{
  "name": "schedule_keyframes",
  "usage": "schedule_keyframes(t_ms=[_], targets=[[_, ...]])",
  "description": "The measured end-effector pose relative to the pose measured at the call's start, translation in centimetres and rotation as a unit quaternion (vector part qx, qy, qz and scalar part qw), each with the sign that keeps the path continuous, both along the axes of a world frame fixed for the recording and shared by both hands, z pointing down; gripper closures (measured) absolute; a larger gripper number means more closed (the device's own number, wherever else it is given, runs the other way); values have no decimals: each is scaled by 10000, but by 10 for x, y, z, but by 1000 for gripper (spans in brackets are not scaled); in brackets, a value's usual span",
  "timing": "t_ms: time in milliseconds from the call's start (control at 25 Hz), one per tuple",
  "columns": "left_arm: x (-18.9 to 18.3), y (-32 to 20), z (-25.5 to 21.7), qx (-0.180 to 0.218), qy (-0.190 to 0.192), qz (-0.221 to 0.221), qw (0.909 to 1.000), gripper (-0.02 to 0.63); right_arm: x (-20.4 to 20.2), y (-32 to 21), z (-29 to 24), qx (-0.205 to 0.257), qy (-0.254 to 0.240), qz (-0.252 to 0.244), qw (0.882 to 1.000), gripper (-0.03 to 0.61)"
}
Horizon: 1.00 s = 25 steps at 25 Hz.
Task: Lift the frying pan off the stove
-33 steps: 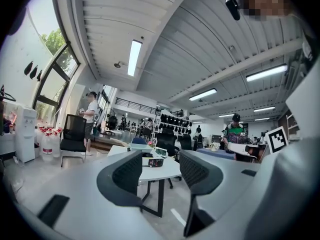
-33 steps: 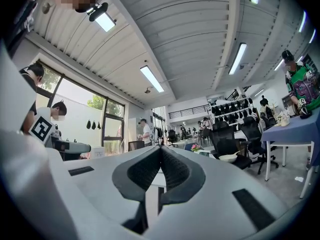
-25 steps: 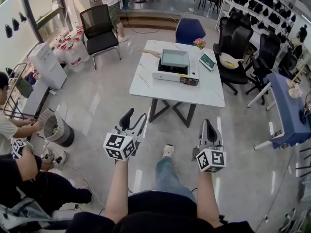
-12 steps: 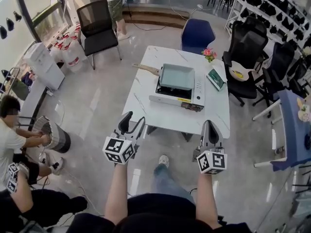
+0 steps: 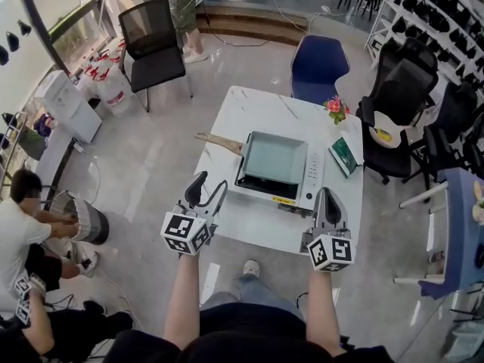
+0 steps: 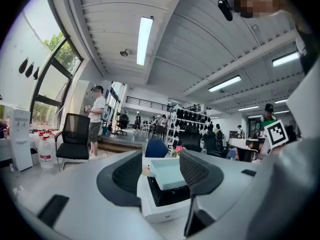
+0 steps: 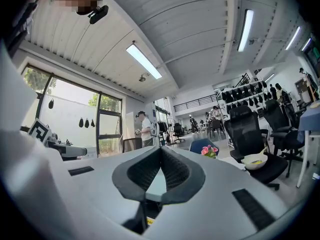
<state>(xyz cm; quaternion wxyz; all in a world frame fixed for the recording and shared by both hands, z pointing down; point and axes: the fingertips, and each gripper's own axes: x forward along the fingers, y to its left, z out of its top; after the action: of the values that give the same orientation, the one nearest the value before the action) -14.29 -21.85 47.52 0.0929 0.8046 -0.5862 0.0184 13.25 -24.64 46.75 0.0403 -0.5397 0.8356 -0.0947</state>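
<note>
On the white table (image 5: 253, 229) ahead, the frying pan (image 5: 272, 157), square and pale green, sits on top of the white stove (image 5: 308, 181), with its wooden handle (image 5: 219, 142) sticking out to the left past the stove's edge. Both grippers are held in the air at the near side of the table, apart from the pan and the stove. The left gripper (image 5: 210, 184) has its jaws spread wide with nothing gripped; in the left gripper view the pan (image 6: 167, 173) and the stove (image 6: 160, 211) show through the gap, some way ahead. The right gripper (image 5: 327, 195) has its jaws pressed together at the tips and holds nothing, as the right gripper view shows (image 7: 161, 150). A green book (image 5: 344, 156) lies just right of the stove and pink flowers (image 5: 333, 106) stand near the table's far right corner. A blue chair (image 5: 319, 63) stands at the far side of the table, and a black chair (image 5: 151, 36) is well off to the left.
</note>
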Motion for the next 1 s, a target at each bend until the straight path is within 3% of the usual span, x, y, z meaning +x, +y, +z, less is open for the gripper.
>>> schedule_keyframes(t_ms=[440, 1000], targets=[[3, -36, 3, -160, -101, -28, 9998, 379, -3, -48, 0, -59, -114, -139, 9998, 577], [-6, -78, -8, -41, -115, 207, 9997, 379, -16, -68, -12, 22, -122, 52, 9999, 577]])
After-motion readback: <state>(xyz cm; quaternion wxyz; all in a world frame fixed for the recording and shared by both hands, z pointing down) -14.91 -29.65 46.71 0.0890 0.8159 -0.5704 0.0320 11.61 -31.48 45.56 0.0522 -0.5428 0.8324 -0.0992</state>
